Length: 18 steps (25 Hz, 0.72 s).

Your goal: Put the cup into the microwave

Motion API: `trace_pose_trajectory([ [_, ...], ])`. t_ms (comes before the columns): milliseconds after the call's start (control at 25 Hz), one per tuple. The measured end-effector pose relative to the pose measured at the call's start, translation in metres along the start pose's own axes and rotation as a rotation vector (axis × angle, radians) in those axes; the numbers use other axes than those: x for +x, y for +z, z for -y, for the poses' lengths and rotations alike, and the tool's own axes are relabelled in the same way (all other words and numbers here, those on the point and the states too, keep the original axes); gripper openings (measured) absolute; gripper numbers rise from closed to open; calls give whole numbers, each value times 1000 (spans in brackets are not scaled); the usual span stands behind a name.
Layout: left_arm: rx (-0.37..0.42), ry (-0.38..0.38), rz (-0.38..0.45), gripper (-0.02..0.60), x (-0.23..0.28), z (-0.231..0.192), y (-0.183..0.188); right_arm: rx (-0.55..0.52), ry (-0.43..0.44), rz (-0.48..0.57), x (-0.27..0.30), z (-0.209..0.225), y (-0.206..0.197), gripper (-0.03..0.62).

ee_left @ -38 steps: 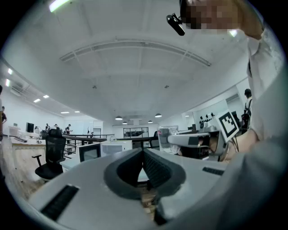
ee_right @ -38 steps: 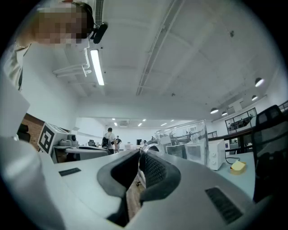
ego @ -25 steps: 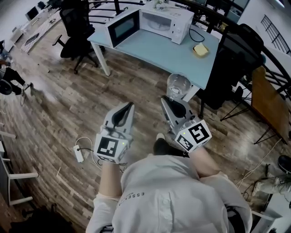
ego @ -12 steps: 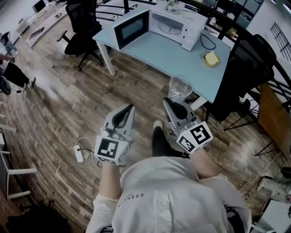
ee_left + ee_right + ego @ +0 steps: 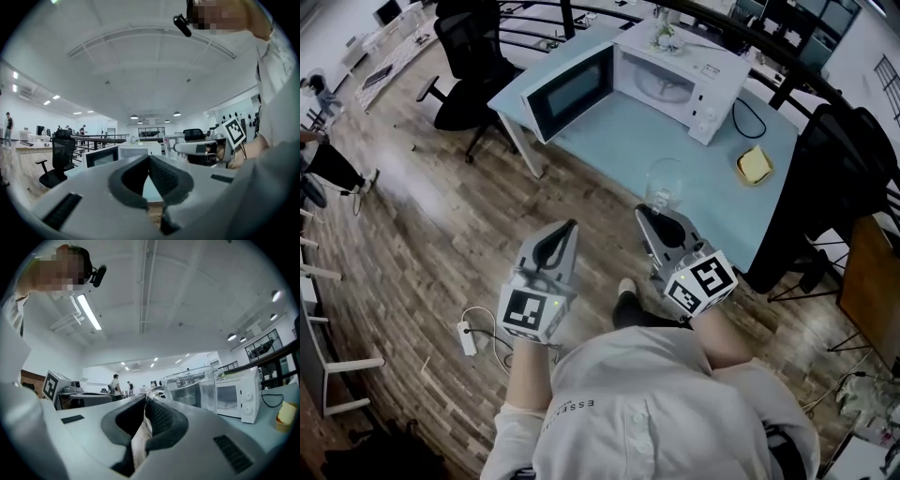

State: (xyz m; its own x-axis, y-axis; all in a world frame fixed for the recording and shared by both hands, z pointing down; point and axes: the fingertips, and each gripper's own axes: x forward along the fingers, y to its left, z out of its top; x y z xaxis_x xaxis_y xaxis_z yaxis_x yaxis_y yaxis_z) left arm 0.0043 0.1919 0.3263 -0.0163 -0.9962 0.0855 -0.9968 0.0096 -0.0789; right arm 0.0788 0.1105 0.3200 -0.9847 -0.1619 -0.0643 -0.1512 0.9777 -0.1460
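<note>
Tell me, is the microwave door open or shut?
Open. The microwave has its door swung out to the left, and you can see the white inside with its round plate.

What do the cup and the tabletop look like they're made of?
The cup looks like clear glass or plastic, with a glossy finish: the tabletop shows through it. The tabletop is pale blue, smooth and matte, probably laminate or painted board: no grain shows.
</note>
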Motion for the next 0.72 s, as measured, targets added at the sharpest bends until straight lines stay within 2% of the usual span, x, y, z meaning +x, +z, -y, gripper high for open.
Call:
trace_pose_trajectory([
  [360,-1,-24,-12,2,128,-41,10,1,-6,1,61,113,14,25],
  [720,-1,-100,-41,2,205,-64,-4,23,-43,-22,101,177,6,25],
])
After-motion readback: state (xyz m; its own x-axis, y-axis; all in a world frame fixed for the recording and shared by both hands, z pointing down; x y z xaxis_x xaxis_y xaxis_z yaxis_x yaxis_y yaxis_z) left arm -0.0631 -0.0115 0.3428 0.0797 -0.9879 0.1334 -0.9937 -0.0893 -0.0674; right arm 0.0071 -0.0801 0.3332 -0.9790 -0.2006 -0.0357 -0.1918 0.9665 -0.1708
